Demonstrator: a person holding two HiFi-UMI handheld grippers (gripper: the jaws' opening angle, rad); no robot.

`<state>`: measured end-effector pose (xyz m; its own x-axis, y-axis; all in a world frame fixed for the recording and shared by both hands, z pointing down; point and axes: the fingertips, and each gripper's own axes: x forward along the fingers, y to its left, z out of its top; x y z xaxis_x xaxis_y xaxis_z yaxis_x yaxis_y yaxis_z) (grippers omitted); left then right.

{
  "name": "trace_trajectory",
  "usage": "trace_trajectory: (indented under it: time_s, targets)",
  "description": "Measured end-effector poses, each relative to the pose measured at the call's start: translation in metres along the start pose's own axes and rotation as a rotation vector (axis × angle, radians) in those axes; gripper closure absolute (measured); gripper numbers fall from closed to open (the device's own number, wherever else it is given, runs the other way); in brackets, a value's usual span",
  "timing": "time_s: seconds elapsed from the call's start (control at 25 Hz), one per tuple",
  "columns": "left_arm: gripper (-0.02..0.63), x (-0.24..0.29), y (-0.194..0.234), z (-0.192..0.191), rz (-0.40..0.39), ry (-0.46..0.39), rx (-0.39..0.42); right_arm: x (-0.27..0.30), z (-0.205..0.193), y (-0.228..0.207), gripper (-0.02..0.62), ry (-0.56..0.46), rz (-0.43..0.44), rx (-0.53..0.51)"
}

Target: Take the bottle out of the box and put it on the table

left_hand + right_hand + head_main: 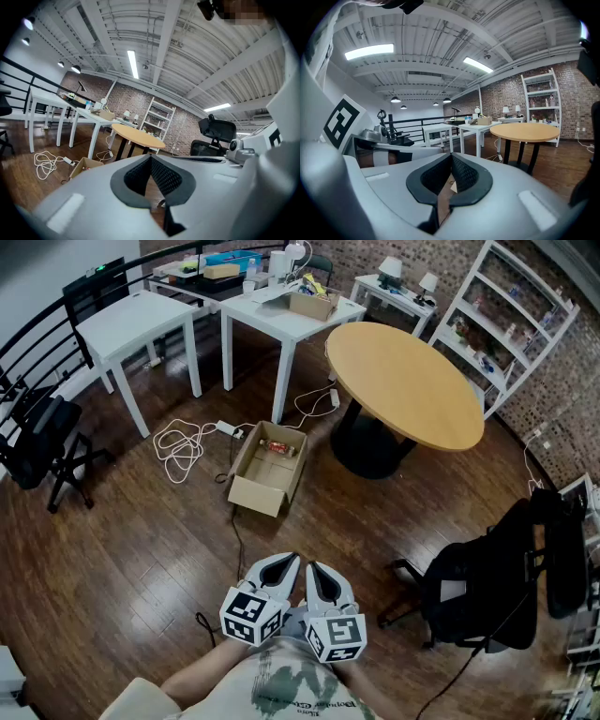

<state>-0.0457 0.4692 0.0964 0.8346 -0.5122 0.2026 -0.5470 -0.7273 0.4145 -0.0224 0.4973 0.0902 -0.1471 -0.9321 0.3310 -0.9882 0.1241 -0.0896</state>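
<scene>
An open cardboard box (pixel 265 470) lies on the wooden floor, and a small bottle with a red label (pixel 278 447) lies flat inside it at the far end. The box (pixel 83 165) also shows low at the left in the left gripper view. Right of the box stands the round wooden table (pixel 405 382), also visible in both gripper views (pixel 137 134) (pixel 526 131). My left gripper (pixel 287 562) and right gripper (pixel 315 568) are side by side close to my body, well short of the box. Both are shut and empty (pixel 151 157) (pixel 451 156).
White cables (pixel 183 444) coil on the floor left of the box. Two white tables (pixel 141 322) (pixel 286 315) stand behind it, one carrying clutter. Black chairs sit at the left (pixel 42 442) and right (pixel 487 582). A white shelf (pixel 511 320) lines the brick wall.
</scene>
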Motion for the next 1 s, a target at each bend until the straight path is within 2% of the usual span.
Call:
trace_trajectory:
  time_s: [0.32,0.56,1.0]
  targets:
    - [0.609,0.038,0.011,0.002,0.009,0.018,0.016,0.034,0.007,-0.028,0.597,-0.017,0.018,0.025]
    - [0.608,0.082,0.025,0.022,0.031,0.018,0.032,0.065,0.028,-0.058,0.597,-0.039,0.04,0.008]
    - [0.609,0.174,0.041,0.045,0.055,0.063,0.03,0.125,0.05,-0.134,0.597,-0.016,0.063,0.05]
